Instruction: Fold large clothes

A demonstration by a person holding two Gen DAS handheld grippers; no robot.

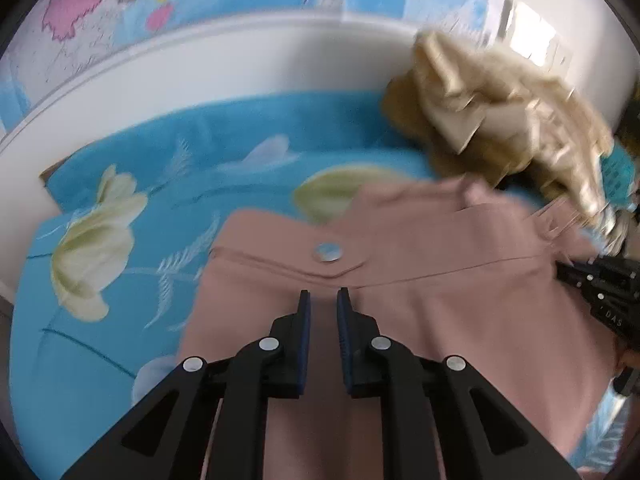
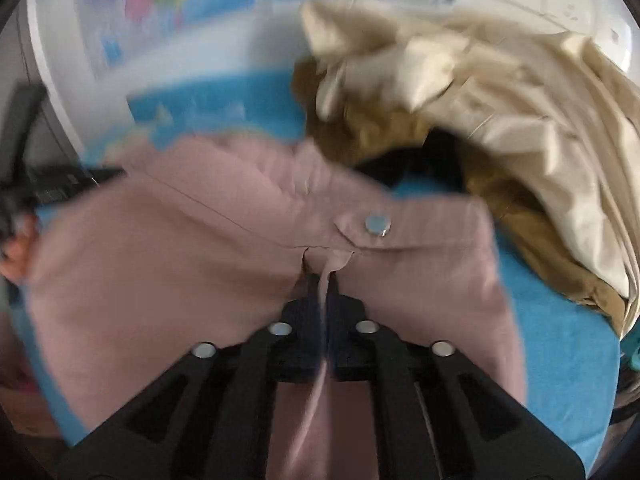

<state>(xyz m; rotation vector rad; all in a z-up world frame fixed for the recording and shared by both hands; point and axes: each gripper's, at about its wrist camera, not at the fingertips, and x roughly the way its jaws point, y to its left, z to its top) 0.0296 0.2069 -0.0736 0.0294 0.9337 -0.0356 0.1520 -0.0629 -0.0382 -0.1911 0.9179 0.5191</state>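
A pink garment [image 1: 420, 280] with a silver snap button [image 1: 328, 251] lies on a blue flowered sheet [image 1: 120, 208]. My left gripper [image 1: 323, 300] hovers over the garment below the button, its jaws a little apart with nothing between them. My right gripper [image 2: 320, 284] is shut on a pinched fold of the pink garment [image 2: 160, 248] just below its snap button [image 2: 377, 223]. The right gripper also shows at the right edge of the left wrist view [image 1: 600, 288], and the left one at the left edge of the right wrist view [image 2: 60, 184].
A heap of cream and tan clothes [image 1: 512, 128] lies at the back right, also in the right wrist view [image 2: 500, 120]. A white wall ledge [image 1: 200, 64] and a coloured map [image 1: 100, 4] are behind the bed.
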